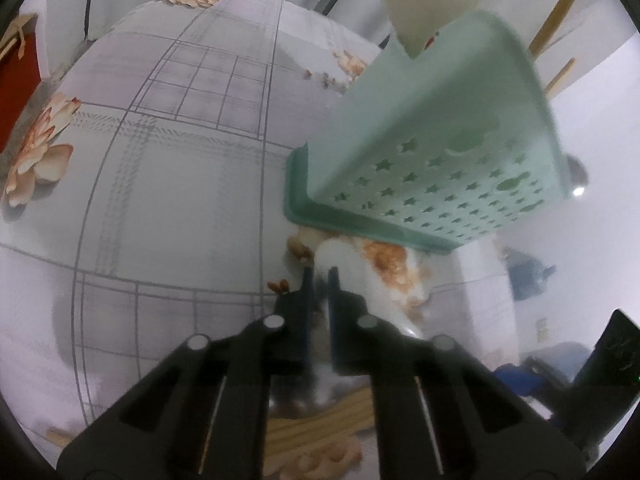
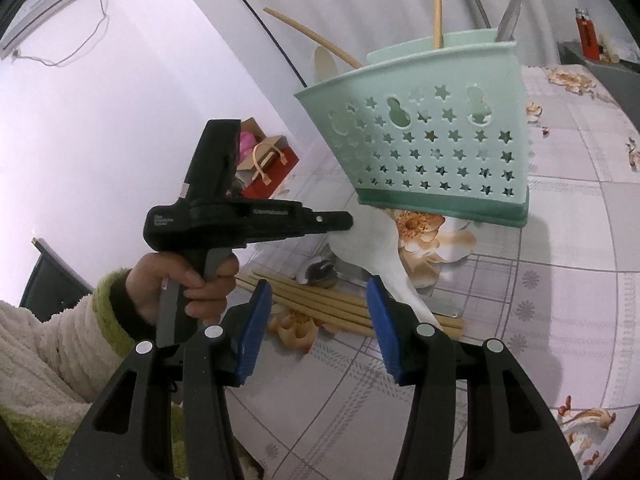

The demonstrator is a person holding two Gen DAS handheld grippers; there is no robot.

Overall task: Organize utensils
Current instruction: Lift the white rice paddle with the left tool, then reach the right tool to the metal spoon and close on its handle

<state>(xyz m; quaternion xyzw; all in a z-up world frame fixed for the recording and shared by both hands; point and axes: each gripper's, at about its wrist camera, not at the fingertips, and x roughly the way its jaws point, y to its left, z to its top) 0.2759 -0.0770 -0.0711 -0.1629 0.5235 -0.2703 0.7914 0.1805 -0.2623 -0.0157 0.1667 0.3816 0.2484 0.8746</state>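
A: Left wrist view first. What's the spoon like?

B: White spoon [image 1: 360, 280], broad and smooth, lying on the flowered surface [image 1: 160, 200]. Blurry, so no more detail.

A: And vs the left claw [image 1: 320, 274]?

B: Claw is closed, only a sliver between the fingers. The spoon sits right at the tips and runs off to the right. Can't tell here whether the rim is pinched.

A: Containers?

B: Mint holder [image 1: 440, 128] w/ star cut-outs on a darker green base, just beyond the spoon, far right. A cream paddle [image 1: 432, 4] and upright chopsticks [image 1: 558, 16] stick out of the top. Loose chopsticks [image 1: 312, 428] lie near, under the claw.

A: Right wrist view?

B: The white spoon [image 2: 376, 248] is clearer: wide bowl end at the left, handle tapering toward the near right. A hand [image 2: 184, 284] holds the left claw [image 2: 346, 222], tip touching the bowl end.

A: Right claw [image 2: 319, 284]?

B: Jaws wide apart, blue pads [image 2: 252, 332], gripping nothing. The spoon handle passes just beside the right pad. Loose chopsticks [image 2: 328, 304] lie on the surface [image 2: 560, 240] beyond the gap, w/ a metal utensil [image 2: 320, 270] partly hidden behind them.

A: Holder?

B: The mint holder [image 2: 420, 120] stands far of the spoon. Inside: upright chopsticks [image 2: 437, 0], the cream paddle [image 2: 324, 64] at the left, and a metal blade [image 2: 510, 16] at the right.
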